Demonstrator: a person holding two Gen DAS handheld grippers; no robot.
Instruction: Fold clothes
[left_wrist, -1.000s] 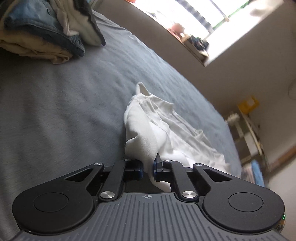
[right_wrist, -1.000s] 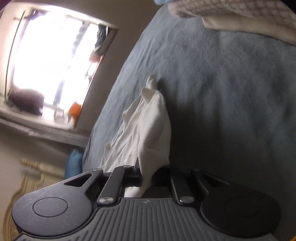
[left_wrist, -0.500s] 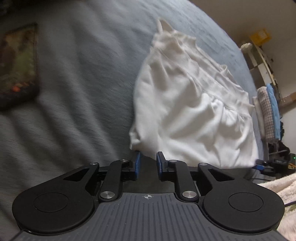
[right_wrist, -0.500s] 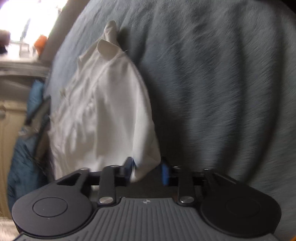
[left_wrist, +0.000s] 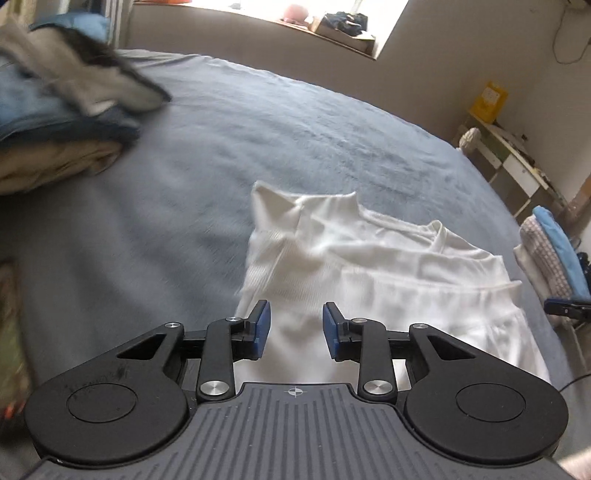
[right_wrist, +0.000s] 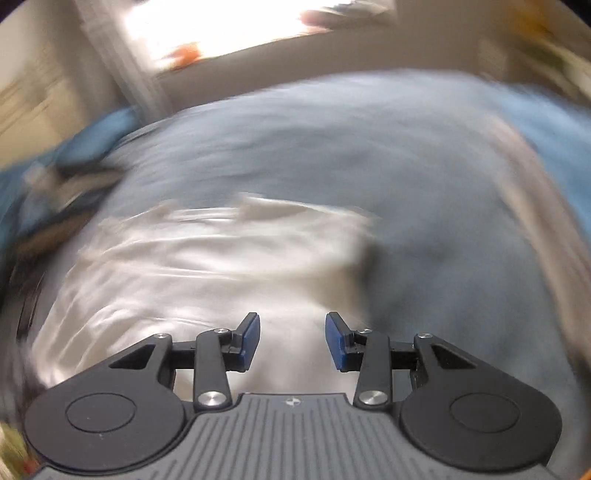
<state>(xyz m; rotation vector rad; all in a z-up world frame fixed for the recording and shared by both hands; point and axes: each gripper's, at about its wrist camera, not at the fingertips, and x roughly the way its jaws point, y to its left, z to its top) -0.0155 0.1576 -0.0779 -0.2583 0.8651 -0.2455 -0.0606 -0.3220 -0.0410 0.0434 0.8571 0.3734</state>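
Both sets of jaws stand apart with nothing pinched: my left gripper (left_wrist: 296, 328) has just been opening above the near edge of the white garment (left_wrist: 384, 273), and my right gripper (right_wrist: 292, 341) opened likewise, empty. The garment lies loosely folded on the grey-blue bedspread (left_wrist: 295, 129). Beyond it I see a pile of clothes (left_wrist: 62, 110); the right view is blurred.

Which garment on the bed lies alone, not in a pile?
The white top, spread flat below the left gripper; the others sit stacked at the bed's edges.
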